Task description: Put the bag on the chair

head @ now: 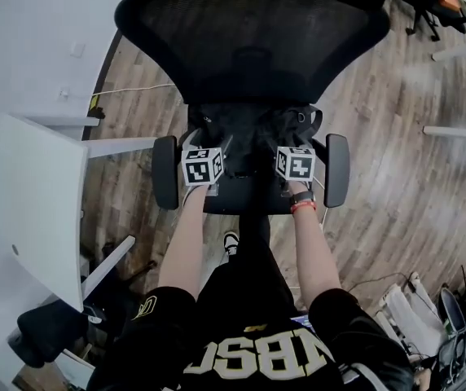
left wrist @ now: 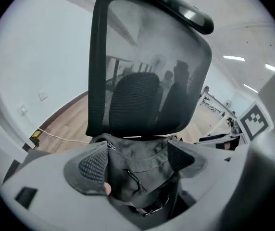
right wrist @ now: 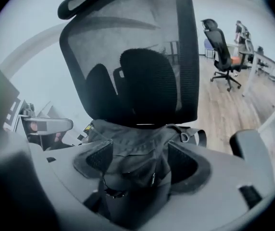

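Note:
A dark grey fabric bag (head: 249, 129) lies on the seat (head: 245, 195) of a black mesh-backed office chair (head: 253, 31), up against the backrest. My left gripper (head: 208, 141) and right gripper (head: 294, 137) reach over the seat's front edge, side by side at the bag. In the left gripper view the bag (left wrist: 142, 146) bulges between the wide-spread jaws of the left gripper (left wrist: 136, 160), whose pads (left wrist: 93, 165) do not press it. The right gripper (right wrist: 141, 161) likewise stands open around a fold of the bag (right wrist: 137, 136) below the backrest (right wrist: 132, 57).
The chair's armrests (head: 165, 172) (head: 336, 169) flank both grippers. A white desk (head: 21, 210) stands at the left, with a cable (head: 127, 90) on the wooden floor behind it. Boxes and gear (head: 428, 316) lie at the lower right. Another office chair (right wrist: 221, 52) stands farther off.

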Demonstrator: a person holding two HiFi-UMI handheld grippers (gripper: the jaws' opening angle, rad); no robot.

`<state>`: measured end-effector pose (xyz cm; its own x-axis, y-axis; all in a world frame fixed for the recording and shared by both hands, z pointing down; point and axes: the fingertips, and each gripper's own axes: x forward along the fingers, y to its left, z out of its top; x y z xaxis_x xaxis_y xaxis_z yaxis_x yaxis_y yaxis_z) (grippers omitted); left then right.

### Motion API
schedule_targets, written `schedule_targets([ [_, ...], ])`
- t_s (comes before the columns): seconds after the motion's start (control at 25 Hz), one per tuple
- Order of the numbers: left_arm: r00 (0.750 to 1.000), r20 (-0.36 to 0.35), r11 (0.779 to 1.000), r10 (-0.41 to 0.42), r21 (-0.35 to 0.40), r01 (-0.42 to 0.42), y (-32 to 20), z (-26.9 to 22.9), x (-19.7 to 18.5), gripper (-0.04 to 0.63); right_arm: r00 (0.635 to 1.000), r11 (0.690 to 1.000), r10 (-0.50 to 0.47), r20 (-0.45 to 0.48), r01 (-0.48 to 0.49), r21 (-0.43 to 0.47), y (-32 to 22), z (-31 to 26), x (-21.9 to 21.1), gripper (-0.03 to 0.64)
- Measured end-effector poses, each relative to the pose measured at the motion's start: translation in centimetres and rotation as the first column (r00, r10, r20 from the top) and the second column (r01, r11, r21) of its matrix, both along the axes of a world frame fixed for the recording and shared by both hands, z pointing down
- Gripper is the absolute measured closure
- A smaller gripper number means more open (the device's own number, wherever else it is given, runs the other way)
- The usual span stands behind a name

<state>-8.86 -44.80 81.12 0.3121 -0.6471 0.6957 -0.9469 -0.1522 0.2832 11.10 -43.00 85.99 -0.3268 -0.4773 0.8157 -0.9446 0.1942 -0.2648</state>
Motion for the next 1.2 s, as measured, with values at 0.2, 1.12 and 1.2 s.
schedule_targets([
  [0.2, 1.000, -0.018, 0.992, -0.018, 0.121, 0.020, 1.5, -7.0, -0.3, 0.196, 1.000, 0.994, 0.003, -0.027, 0.000, 0.110, 1.6, -7.0, 0.1, 0.270],
  [1.12, 0.997, -0.007, 0.722, -0.083, 0.688, 0.065, 13.5, -37.4, -2.1, 0.211, 0.997, 0.682, 0.070, -0.031, -0.025, 0.731, 9.9, -39.9, -0.3, 0.397],
  [1.2, 0.995, 0.014, 0.692, -0.100, 0.720, 0.059, 15.0, -39.2, -2.1, 0.218, 0.996, 0.653, 0.081, -0.028, -0.031, 0.757, 11.4, -41.1, -0.2, 0.420],
])
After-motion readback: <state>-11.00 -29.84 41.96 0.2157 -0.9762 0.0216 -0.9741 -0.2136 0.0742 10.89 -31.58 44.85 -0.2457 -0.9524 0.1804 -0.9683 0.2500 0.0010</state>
